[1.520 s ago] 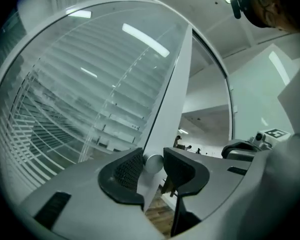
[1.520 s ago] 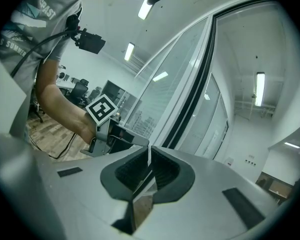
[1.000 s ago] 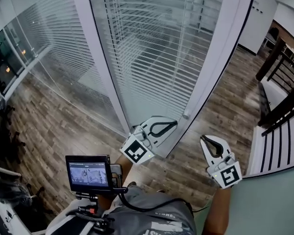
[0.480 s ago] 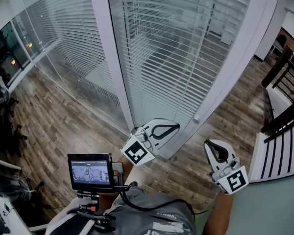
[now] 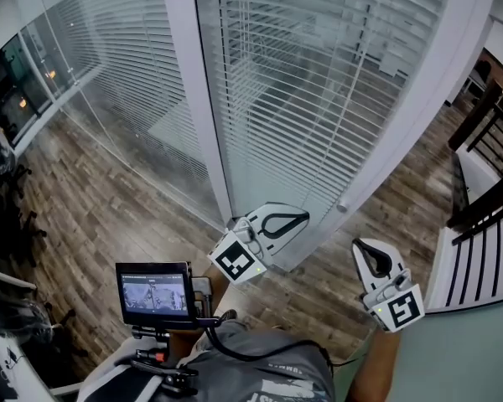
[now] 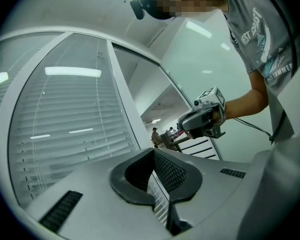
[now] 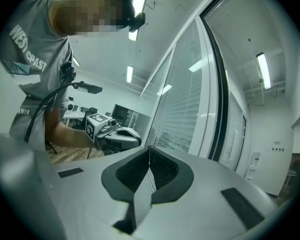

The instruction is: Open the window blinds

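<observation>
White slatted blinds (image 5: pixel 302 82) hang behind a glass pane between white frame posts; their slats lie nearly flat and the room beyond shows through. A small white knob (image 5: pixel 342 208) sits on the right post near its foot. My left gripper (image 5: pixel 305 218) is shut and empty, held close to the pane's lower corner without touching it. To its right my right gripper (image 5: pixel 361 244) is also shut on nothing, a little below the knob. In the left gripper view the jaws (image 6: pixel 154 151) point along the blinds (image 6: pixel 70 134). The right gripper view shows its jaws (image 7: pixel 149 149) closed beside the blinds (image 7: pixel 187 114).
A wide white post (image 5: pixel 201 115) splits the two blind panels. Wood-plank floor (image 5: pixel 92 216) runs left, with dark chairs (image 5: pixel 0 224) at the edge. A dark railing (image 5: pixel 486 182) stands at right. A small monitor (image 5: pixel 153 293) rides on the person's chest.
The head view has swung so the blinds and knob sit further right. My right gripper has drifted slightly down and right in the picture. Both grippers stay shut.
</observation>
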`<state>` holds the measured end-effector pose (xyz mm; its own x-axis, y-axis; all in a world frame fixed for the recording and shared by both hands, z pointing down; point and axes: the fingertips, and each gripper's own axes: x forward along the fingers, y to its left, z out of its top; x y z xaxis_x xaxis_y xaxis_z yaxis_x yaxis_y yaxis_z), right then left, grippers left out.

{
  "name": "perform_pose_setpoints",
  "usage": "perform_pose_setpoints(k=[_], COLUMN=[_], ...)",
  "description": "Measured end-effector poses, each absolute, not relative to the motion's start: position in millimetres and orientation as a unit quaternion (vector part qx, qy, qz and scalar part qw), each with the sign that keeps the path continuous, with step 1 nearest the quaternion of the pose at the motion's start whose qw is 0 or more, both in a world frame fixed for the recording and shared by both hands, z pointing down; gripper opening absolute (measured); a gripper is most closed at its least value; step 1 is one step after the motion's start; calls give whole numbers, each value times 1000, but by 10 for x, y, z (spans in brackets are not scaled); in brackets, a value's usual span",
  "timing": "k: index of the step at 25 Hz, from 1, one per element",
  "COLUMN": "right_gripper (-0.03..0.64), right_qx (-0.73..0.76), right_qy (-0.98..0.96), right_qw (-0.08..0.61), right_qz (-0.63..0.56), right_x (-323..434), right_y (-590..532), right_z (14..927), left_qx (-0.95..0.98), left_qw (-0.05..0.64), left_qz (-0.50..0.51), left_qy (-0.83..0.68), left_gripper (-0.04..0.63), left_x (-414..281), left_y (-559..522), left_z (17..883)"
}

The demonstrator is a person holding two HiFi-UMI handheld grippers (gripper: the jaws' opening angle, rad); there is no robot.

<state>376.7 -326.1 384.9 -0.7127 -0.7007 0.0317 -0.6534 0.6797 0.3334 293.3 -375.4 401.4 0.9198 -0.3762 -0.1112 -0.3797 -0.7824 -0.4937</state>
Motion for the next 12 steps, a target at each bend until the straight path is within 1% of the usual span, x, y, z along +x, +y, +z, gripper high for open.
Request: perform_pose_setpoints(k=[12], right_gripper=[3], right_qx=[374], right_qy=[-911], right_qw=[85], right_qz=[-153], right_x=[3629], right_y=[-3244], right_z=[3792], left_qx=[-947], left_qw=[258], left_qz=[-1], left_qy=[192], left_gripper=[6], left_x=[2820], left_y=[-3679], left_z=[4019])
